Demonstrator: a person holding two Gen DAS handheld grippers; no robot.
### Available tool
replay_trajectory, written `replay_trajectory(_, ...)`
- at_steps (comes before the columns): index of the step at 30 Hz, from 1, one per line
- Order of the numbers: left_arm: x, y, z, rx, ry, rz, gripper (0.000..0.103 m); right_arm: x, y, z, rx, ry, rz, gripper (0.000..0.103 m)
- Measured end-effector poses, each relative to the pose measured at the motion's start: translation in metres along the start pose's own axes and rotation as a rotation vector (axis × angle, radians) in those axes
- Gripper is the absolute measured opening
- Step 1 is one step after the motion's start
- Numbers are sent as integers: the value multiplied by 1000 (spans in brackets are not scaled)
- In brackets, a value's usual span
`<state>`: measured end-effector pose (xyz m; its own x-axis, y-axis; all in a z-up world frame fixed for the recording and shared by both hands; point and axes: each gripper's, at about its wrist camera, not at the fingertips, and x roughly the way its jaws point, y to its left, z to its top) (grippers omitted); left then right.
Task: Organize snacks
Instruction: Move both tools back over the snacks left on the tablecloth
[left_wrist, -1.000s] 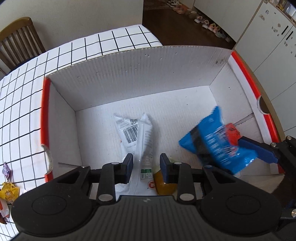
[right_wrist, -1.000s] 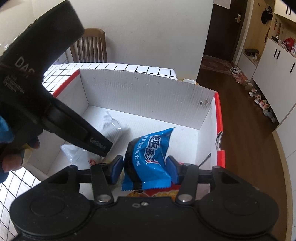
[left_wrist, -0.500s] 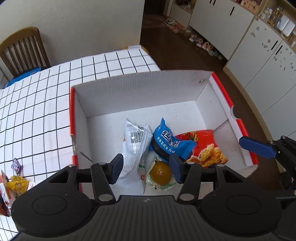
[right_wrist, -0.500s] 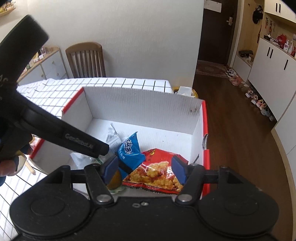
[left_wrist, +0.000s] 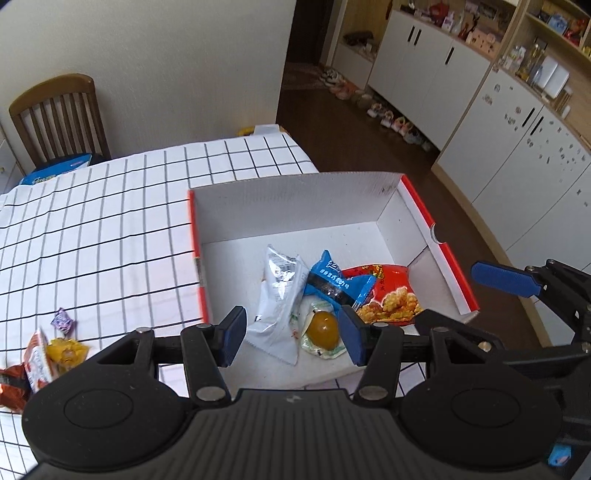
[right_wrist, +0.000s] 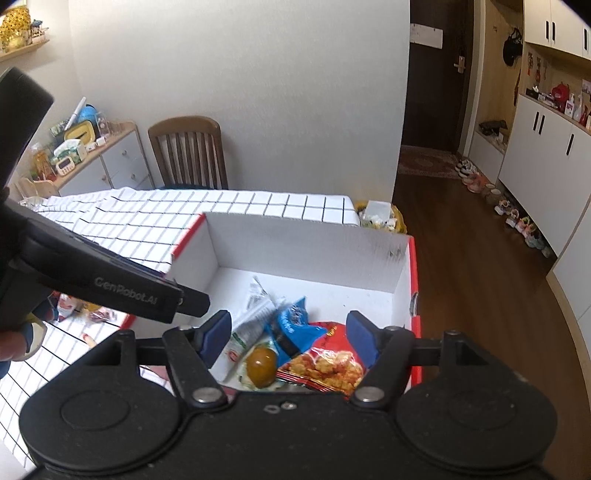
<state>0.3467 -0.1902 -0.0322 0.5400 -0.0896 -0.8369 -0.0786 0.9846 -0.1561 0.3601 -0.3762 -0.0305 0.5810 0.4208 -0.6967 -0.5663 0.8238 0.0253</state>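
Currently your left gripper (left_wrist: 291, 338) is empty, jaws parted; the right gripper (right_wrist: 288, 338) is empty, jaws opening. Loose snacks (left_wrist: 55, 345) await near the tabletop's (left_wrist: 110, 221) left edge, outside the box (left_wrist: 295, 192).

**Two wrist views angled down at one box**

The box (left_wrist: 295, 199) is seen from above and close by the left wrist view, across the table (left_wrist: 92, 229). It is seen from its near right by the right wrist view. The chair (right_wrist: 188, 151) and shoe-lined floor are shared too.
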Motion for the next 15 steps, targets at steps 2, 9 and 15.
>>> replay_trajectory(2, -11, 8, -5, -8, -15, -5, 54, -5, 5, 1, -1, -11, 7, 72)
replay_trajectory(9, -39, 36, -22, -40, -50, -36, 54, -22, 23, 6, 21, -57, 34, 80)
replay_trajectory(15, -64, 61, -36, -50, -104, -29, 63, -32, 48, 8, 26, -91, 56, 89)
